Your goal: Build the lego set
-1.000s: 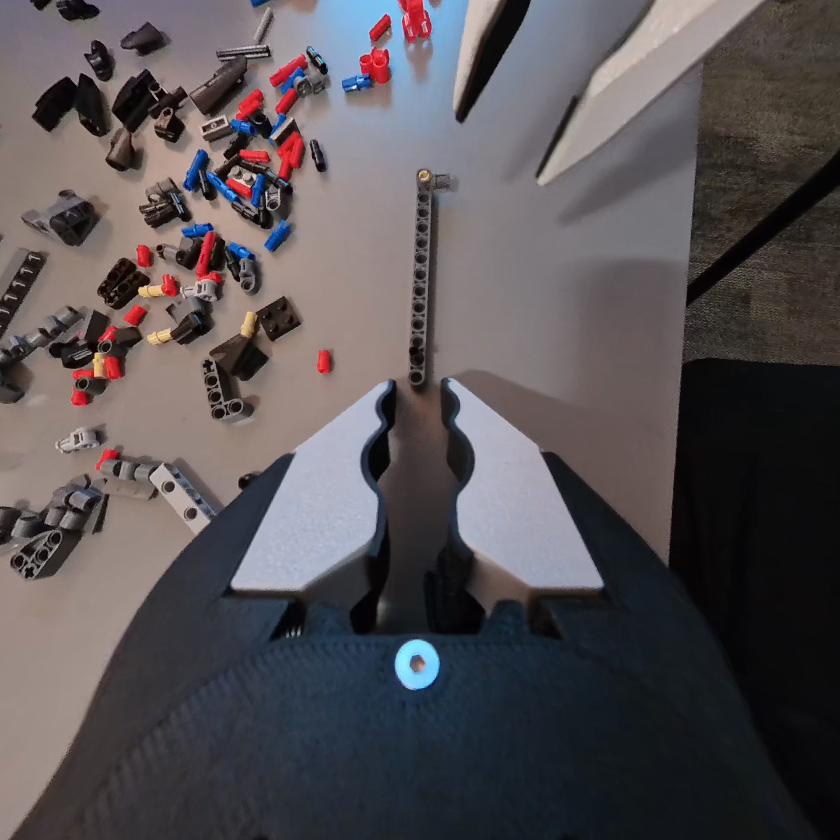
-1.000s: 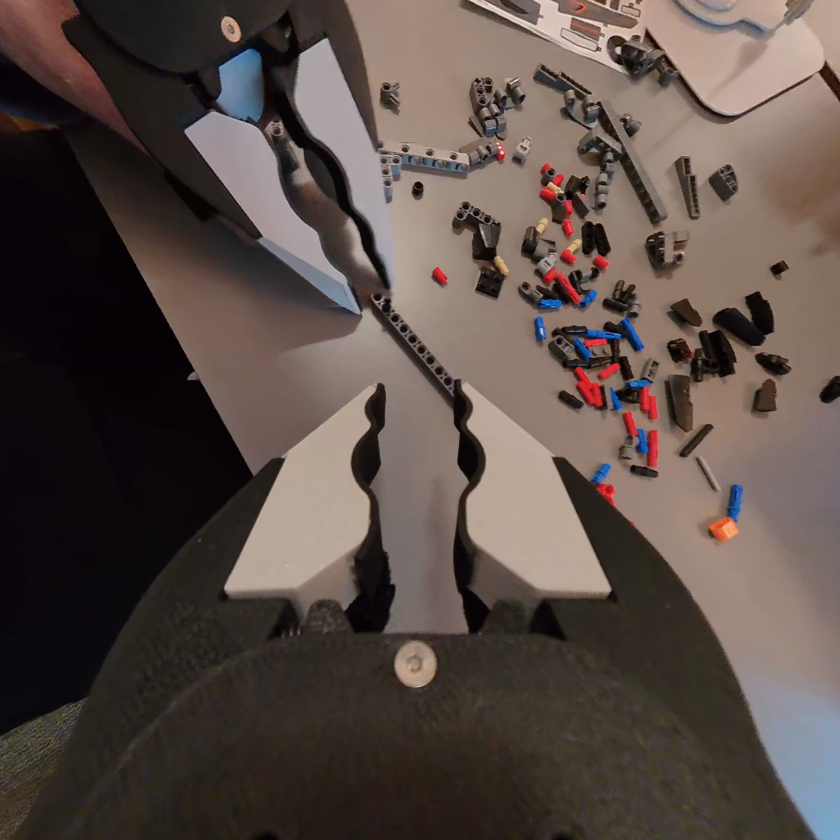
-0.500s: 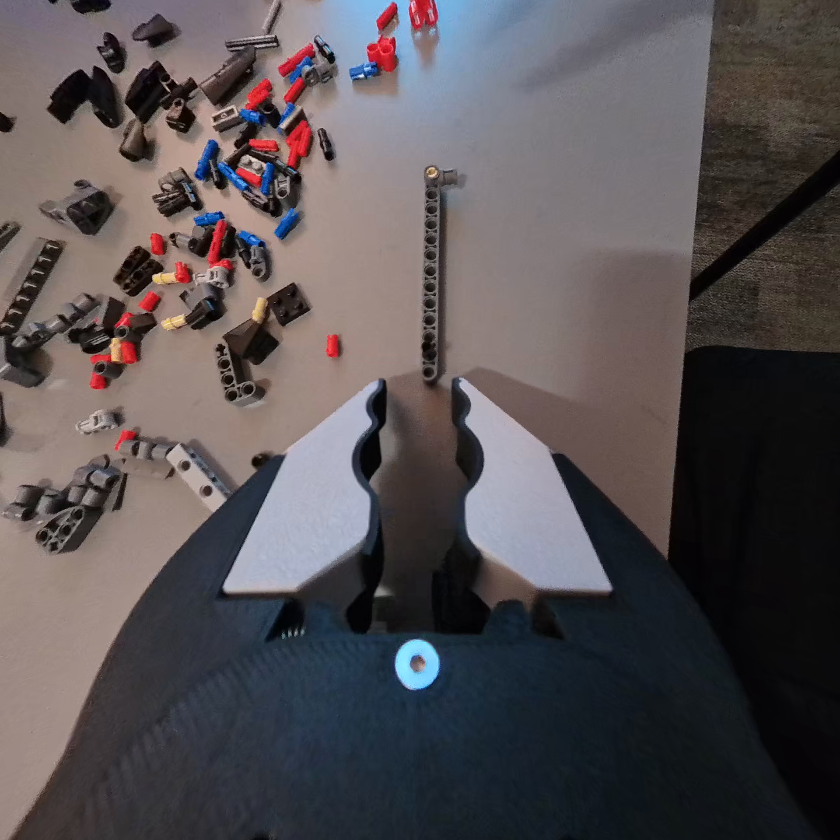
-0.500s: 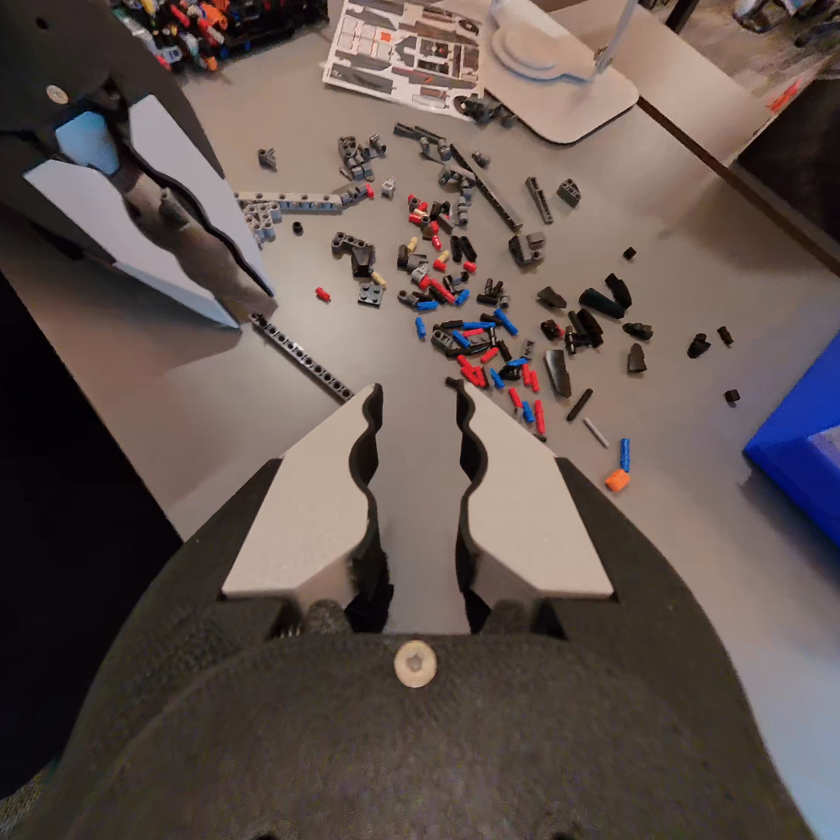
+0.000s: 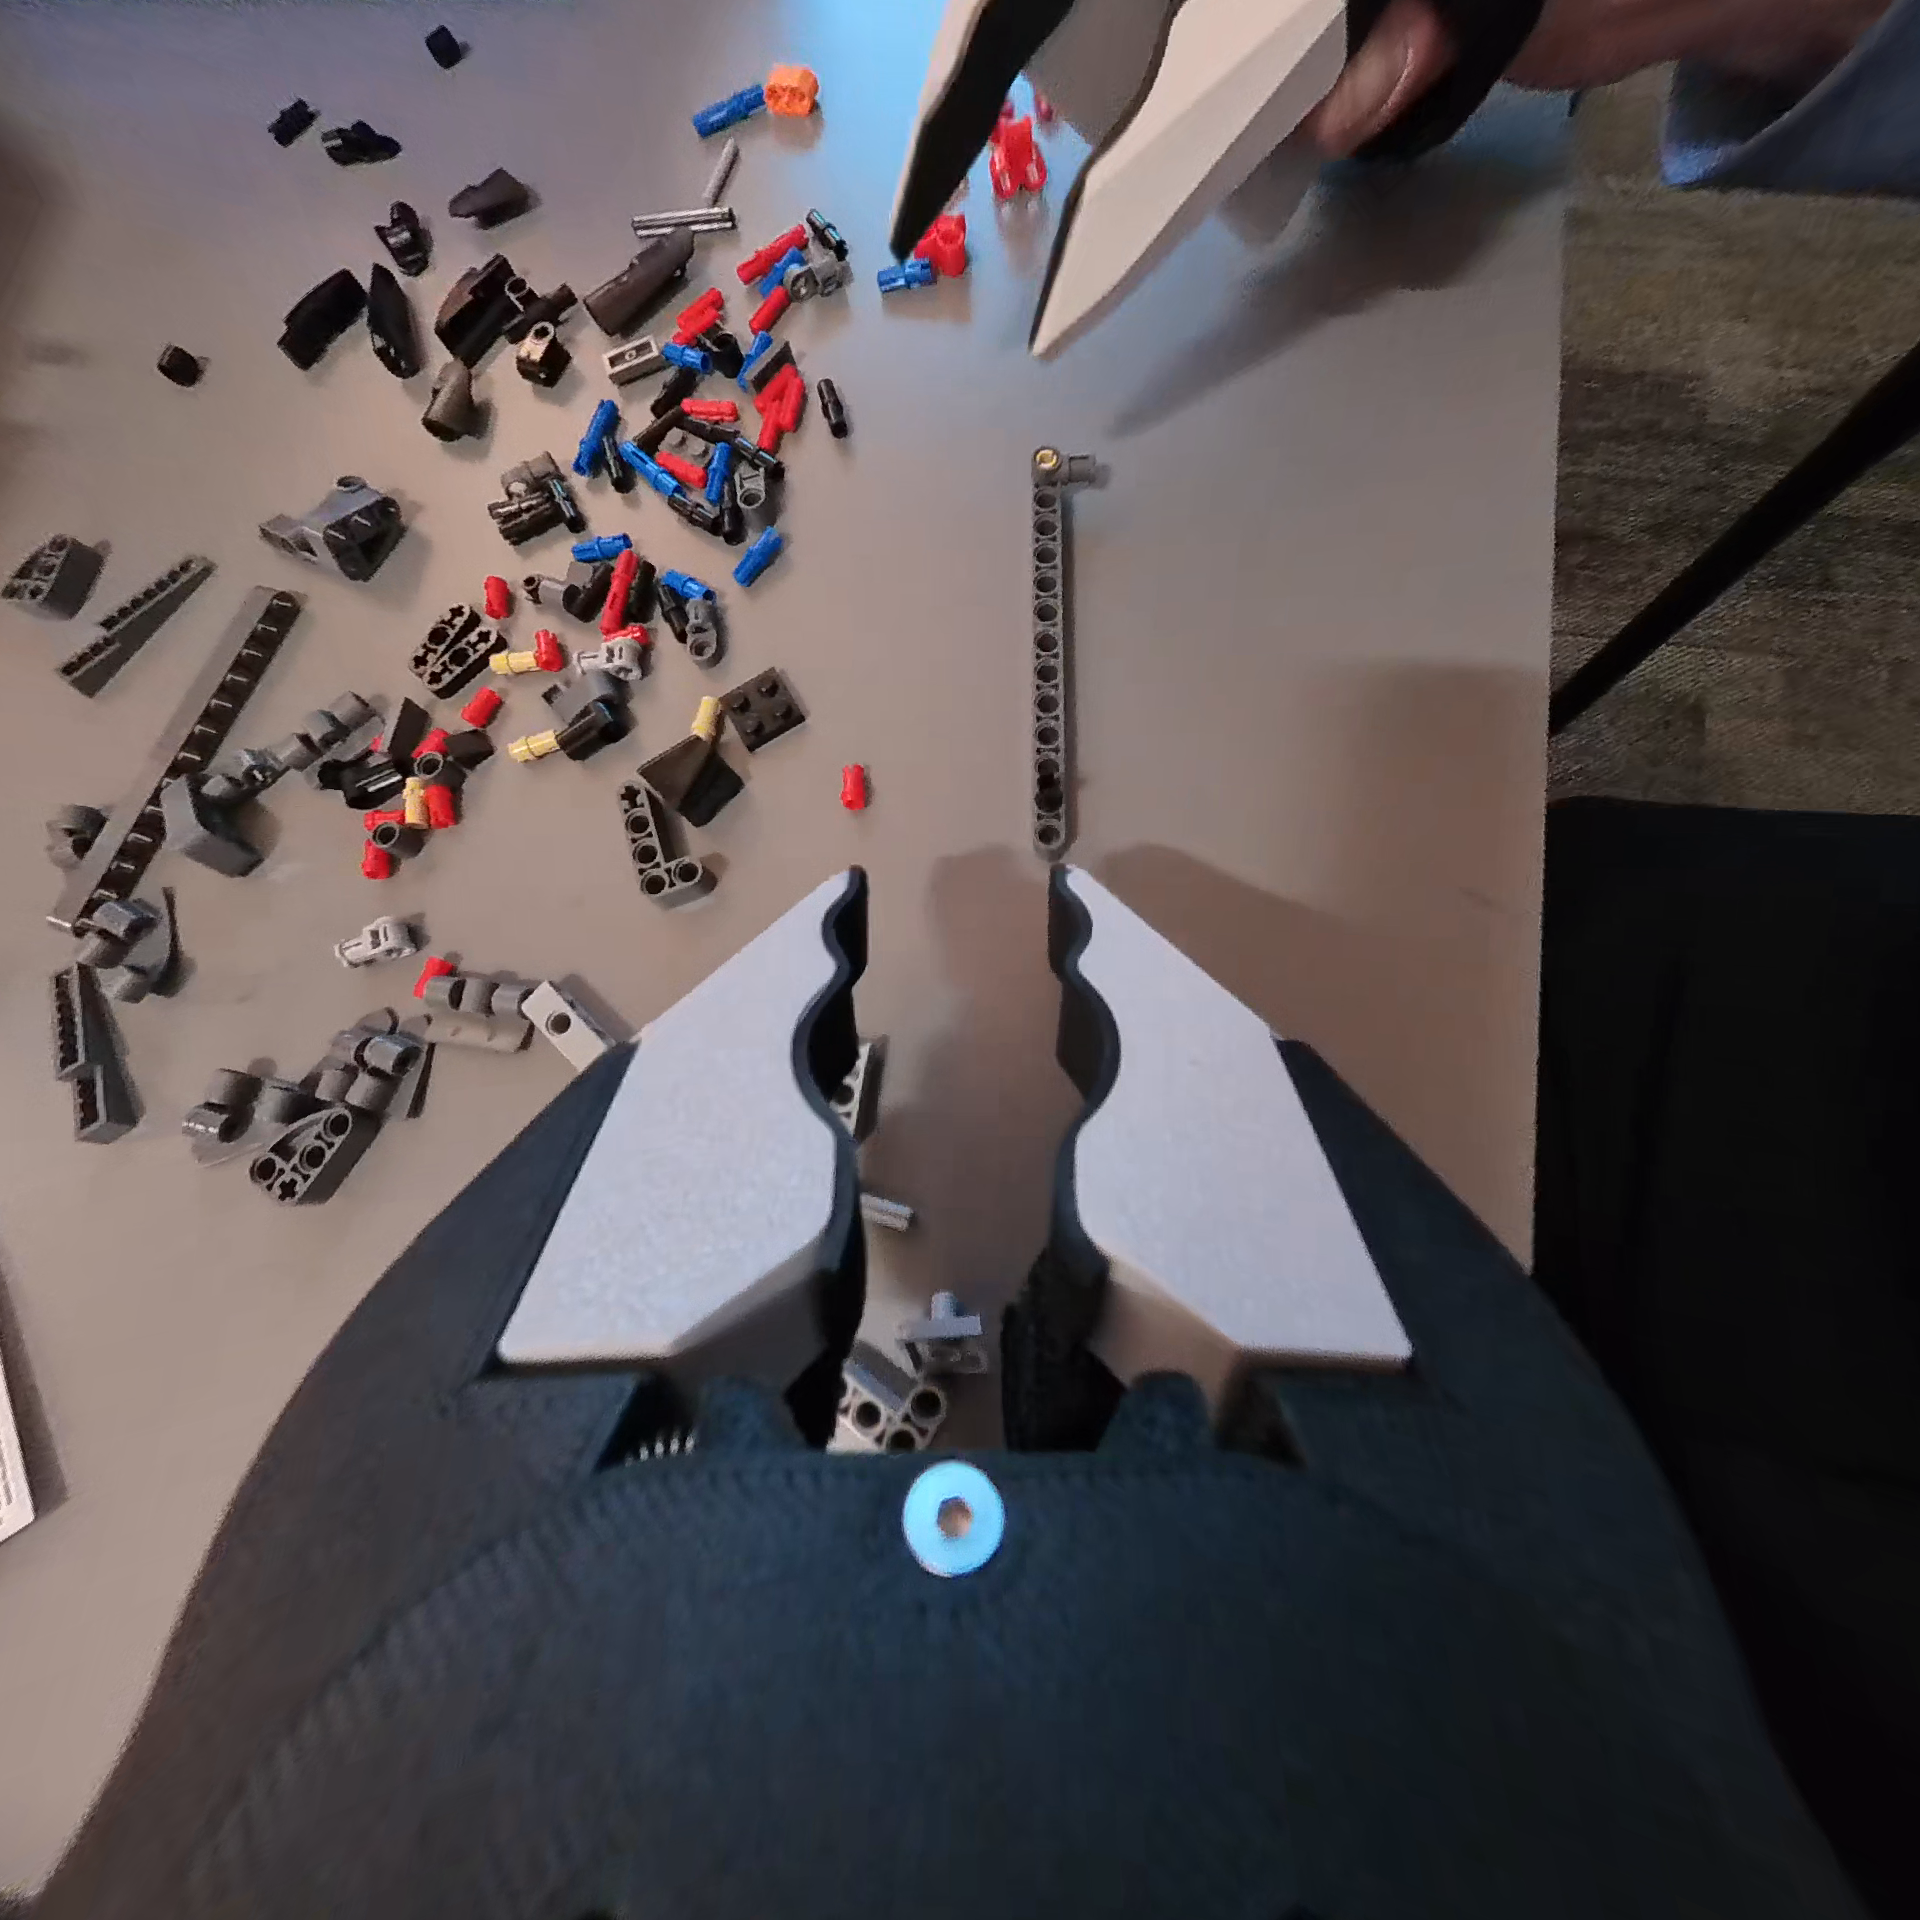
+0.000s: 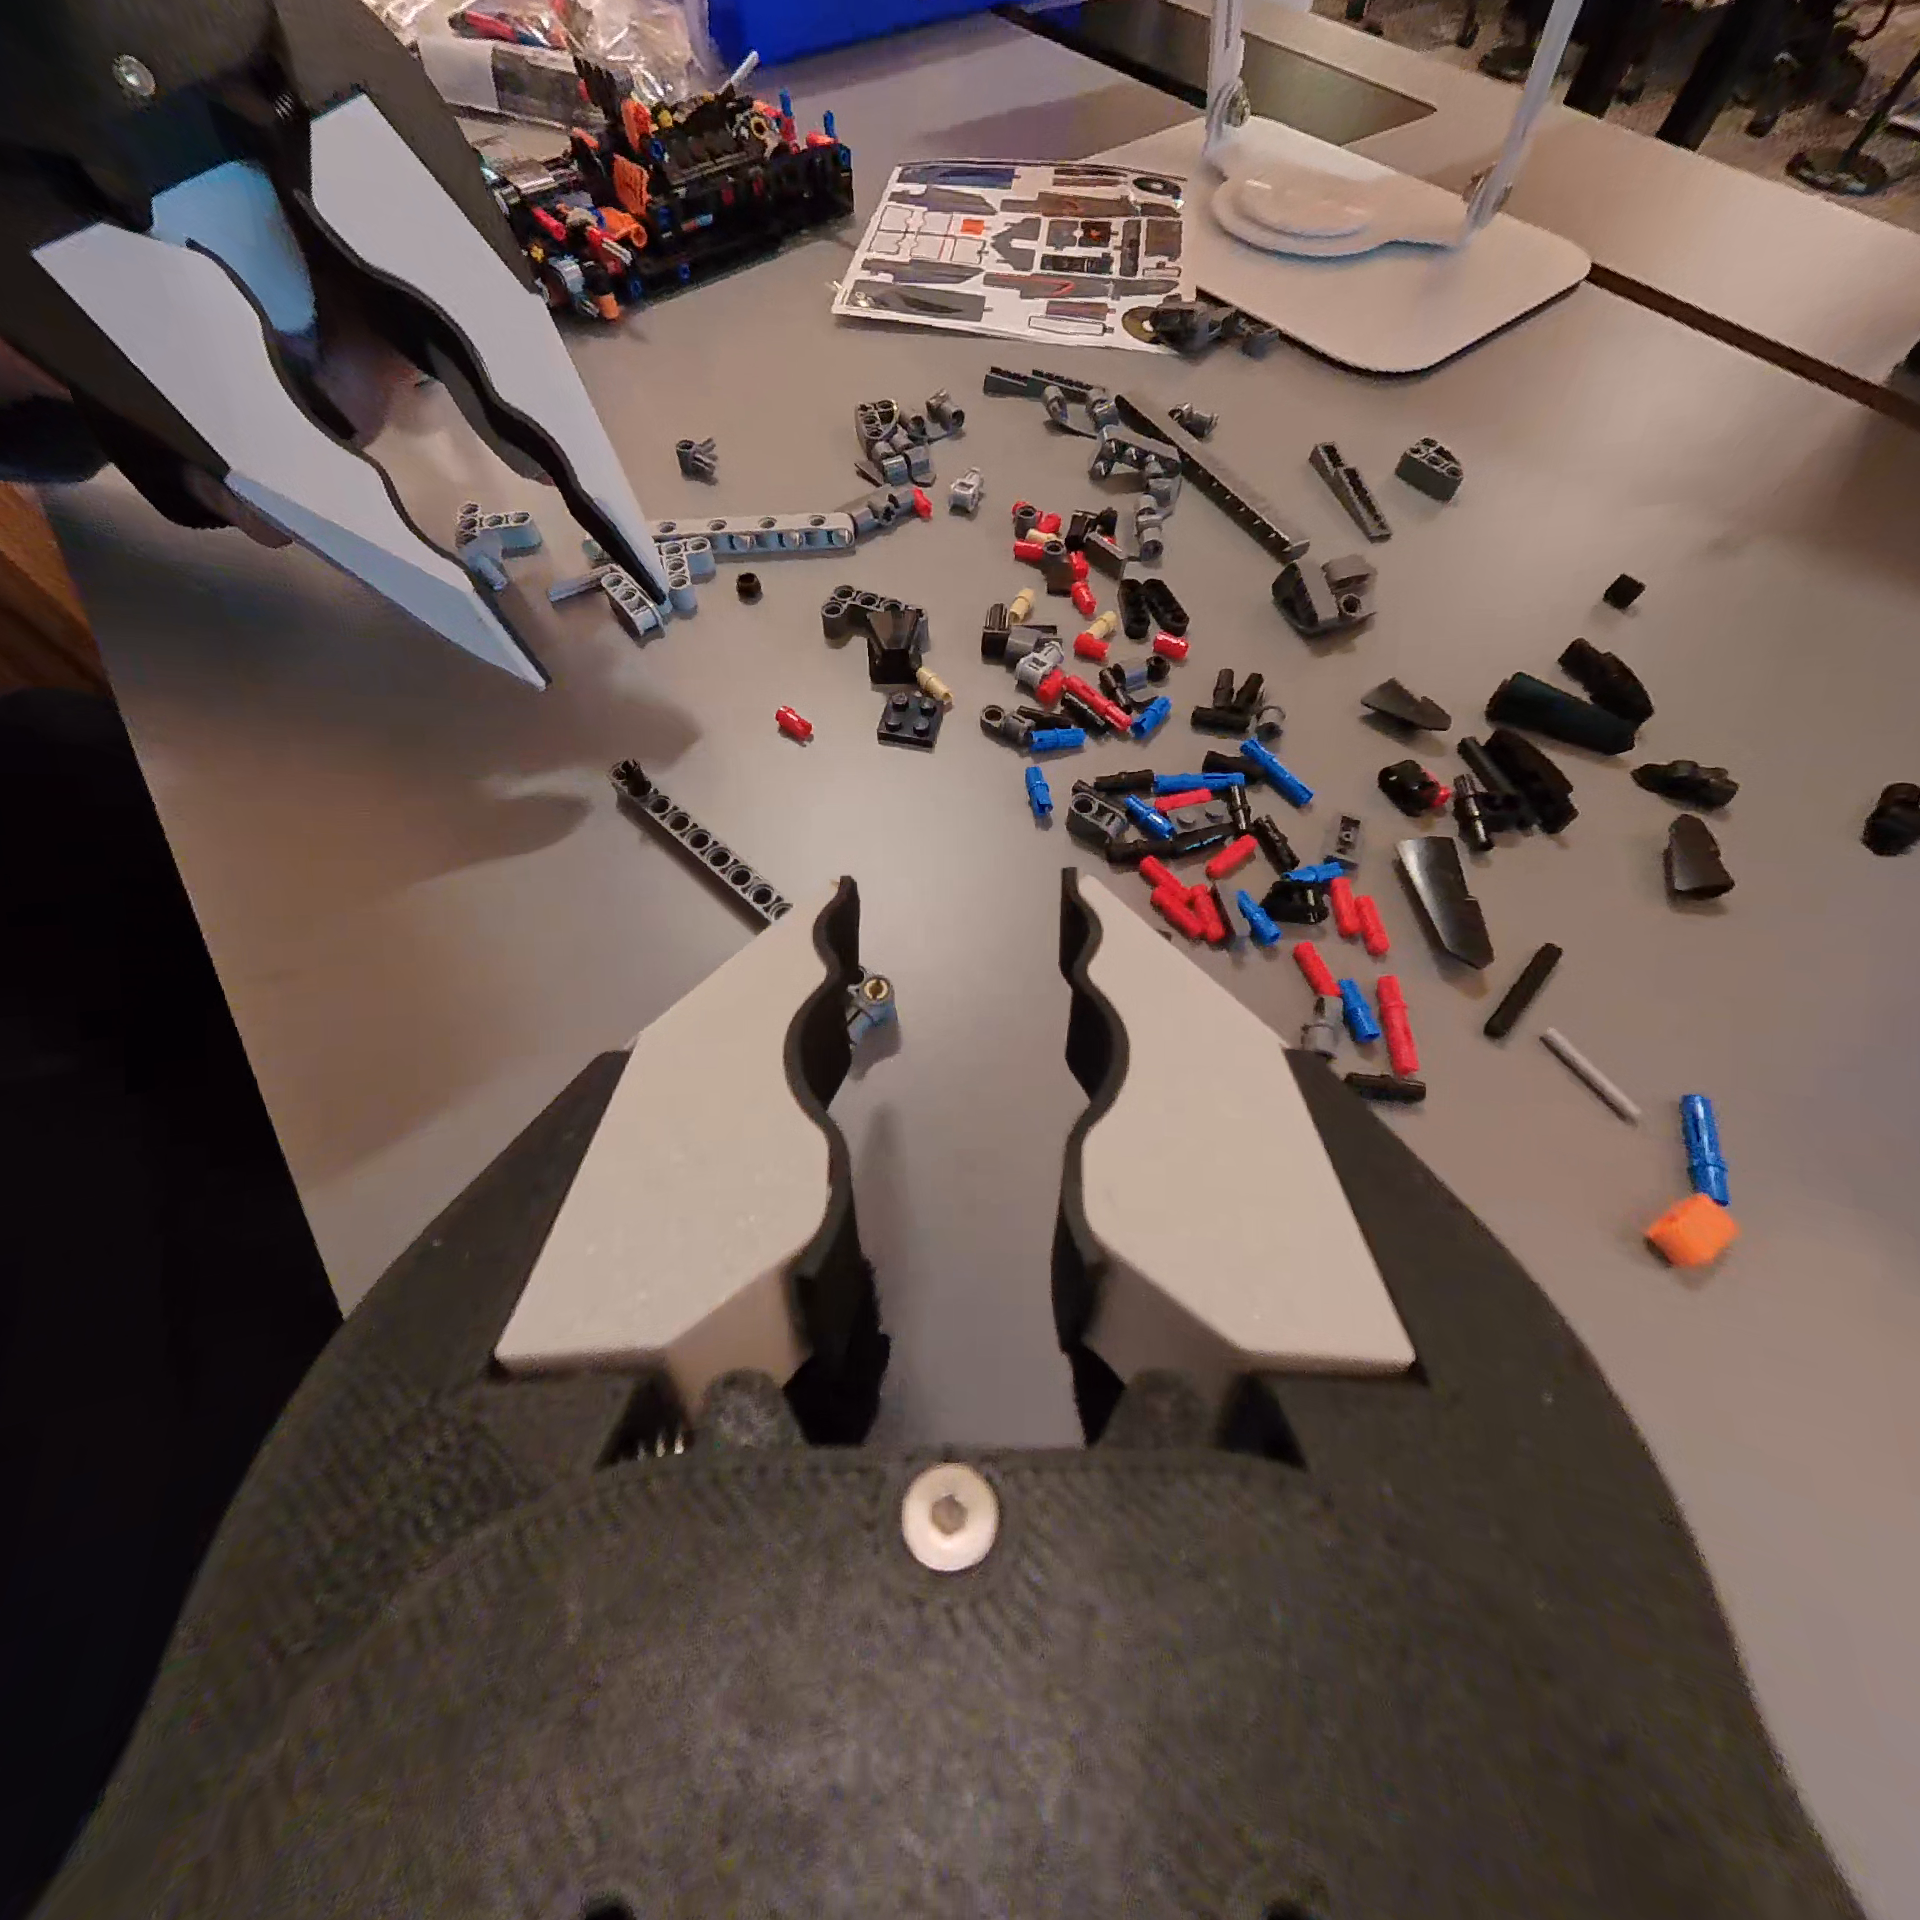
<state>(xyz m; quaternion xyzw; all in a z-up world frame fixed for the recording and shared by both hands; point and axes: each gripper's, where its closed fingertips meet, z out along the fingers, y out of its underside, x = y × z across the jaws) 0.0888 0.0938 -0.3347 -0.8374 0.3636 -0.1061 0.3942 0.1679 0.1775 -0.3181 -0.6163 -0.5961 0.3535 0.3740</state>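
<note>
Since half a second ago, the right gripper (image 5: 971, 301) has come back into the left wrist view, above the red and blue pins (image 5: 925, 260); the left gripper (image 5: 951, 883) hangs with fingers apart and empty, its tips just short of the long grey beam (image 5: 1047, 665) on the grey table (image 5: 1299, 582). From the right wrist view, the right gripper (image 6: 956, 894) gapes empty; the beam (image 6: 707, 847) lies left of it; the left gripper (image 6: 597, 634) hovers parted over light grey pieces; a part-built model (image 6: 686, 208) stands far back.

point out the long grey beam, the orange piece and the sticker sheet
long grey beam (image 5: 1047, 665), left wrist view, middle of its row of holes
orange piece (image 6: 1691, 1230), right wrist view, top face
sticker sheet (image 6: 1023, 249), right wrist view, centre of sheet
</note>
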